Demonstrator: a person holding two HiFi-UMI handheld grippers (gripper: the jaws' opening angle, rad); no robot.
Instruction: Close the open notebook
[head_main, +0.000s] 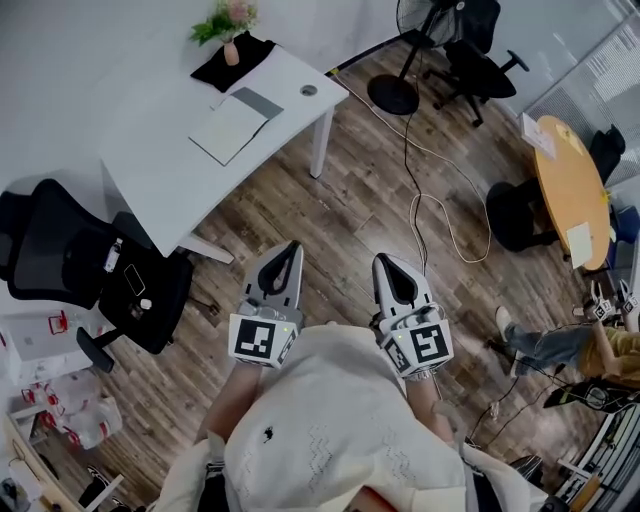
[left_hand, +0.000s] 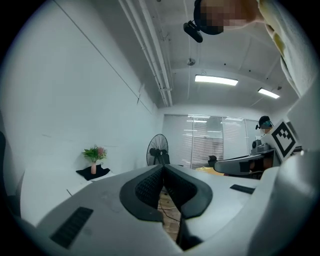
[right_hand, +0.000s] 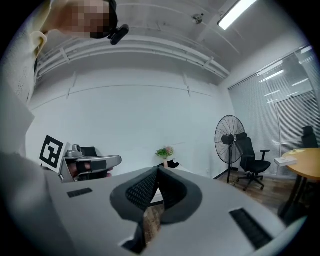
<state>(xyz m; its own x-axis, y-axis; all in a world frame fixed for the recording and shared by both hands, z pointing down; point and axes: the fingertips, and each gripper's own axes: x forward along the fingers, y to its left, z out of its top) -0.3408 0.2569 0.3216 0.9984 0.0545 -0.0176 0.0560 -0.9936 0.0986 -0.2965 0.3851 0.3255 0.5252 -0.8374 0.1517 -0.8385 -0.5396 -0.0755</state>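
White pages of the notebook (head_main: 230, 128) are seen spread open on the desk (head_main: 165, 160), well apart from both grippers, so the closing is judged not yet begun: the approach and the folding of the cover are left. The left gripper (head_main: 288, 252) and the right gripper (head_main: 385, 262) are held side by side above the wooden floor (head_main: 350, 190), close to the body, pointed roughly level toward the desk, each with jaws pressed together on nothing.
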